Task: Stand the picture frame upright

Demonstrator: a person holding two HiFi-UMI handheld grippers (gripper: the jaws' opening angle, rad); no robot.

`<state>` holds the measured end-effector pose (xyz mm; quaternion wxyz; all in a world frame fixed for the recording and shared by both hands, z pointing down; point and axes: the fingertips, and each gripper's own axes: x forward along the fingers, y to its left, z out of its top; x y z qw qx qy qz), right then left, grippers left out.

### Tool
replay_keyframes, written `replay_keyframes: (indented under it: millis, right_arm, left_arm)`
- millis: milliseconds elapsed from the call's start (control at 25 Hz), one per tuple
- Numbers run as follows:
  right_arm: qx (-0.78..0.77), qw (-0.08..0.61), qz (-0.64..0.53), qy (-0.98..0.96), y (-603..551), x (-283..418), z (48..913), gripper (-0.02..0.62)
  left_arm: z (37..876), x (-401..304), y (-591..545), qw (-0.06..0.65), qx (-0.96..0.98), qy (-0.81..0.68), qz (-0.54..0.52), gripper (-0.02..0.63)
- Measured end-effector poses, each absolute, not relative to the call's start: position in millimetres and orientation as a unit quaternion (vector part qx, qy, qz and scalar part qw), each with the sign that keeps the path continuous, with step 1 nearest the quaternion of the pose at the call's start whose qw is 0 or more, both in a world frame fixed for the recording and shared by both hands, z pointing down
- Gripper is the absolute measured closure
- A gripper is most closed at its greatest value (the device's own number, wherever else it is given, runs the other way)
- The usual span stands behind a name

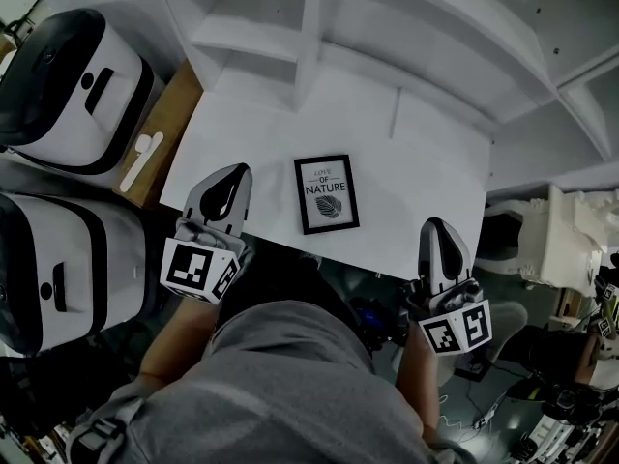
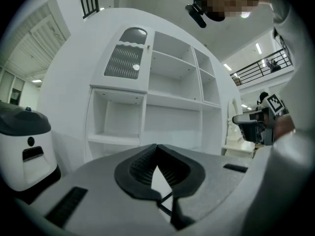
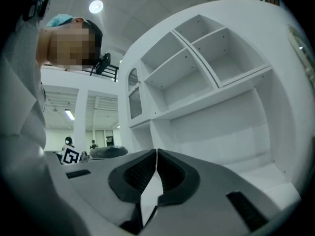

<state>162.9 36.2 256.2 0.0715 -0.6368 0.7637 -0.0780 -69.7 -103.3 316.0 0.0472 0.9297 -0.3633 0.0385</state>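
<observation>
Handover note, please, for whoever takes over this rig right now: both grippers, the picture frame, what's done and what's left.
Left gripper: fingers shut, holding nothing, at the table's near edge.
Right gripper: fingers shut, holding nothing, at the near edge too.
Picture frame: lying flat, face up on the white table, between the two grippers, touched by neither.
Done: nothing yet.
Left: grasp the frame and stand it upright.

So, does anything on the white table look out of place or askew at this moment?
Yes: the picture frame lies flat on its back on the white table, near the front edge, instead of standing. It is also turned a little askew against that edge. Nothing looks spilled or damaged.
</observation>
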Motion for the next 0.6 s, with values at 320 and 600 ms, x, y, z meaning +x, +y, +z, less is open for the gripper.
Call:
replay_keyframes:
  millis: [320, 600]
  right_arm:
    - [-0.561, 0.039, -0.096, 0.821, -3, 186, 274, 0.566]
    - [-0.543, 0.023, -0.104, 0.833, -24, 211, 289, 0.566]
  left_arm:
    - [332, -39, -111, 0.06, 0.914, -0.397, 0.057, 0.6]
    - [348, -27, -116, 0.071, 0.908, -0.405, 0.079, 0.6]
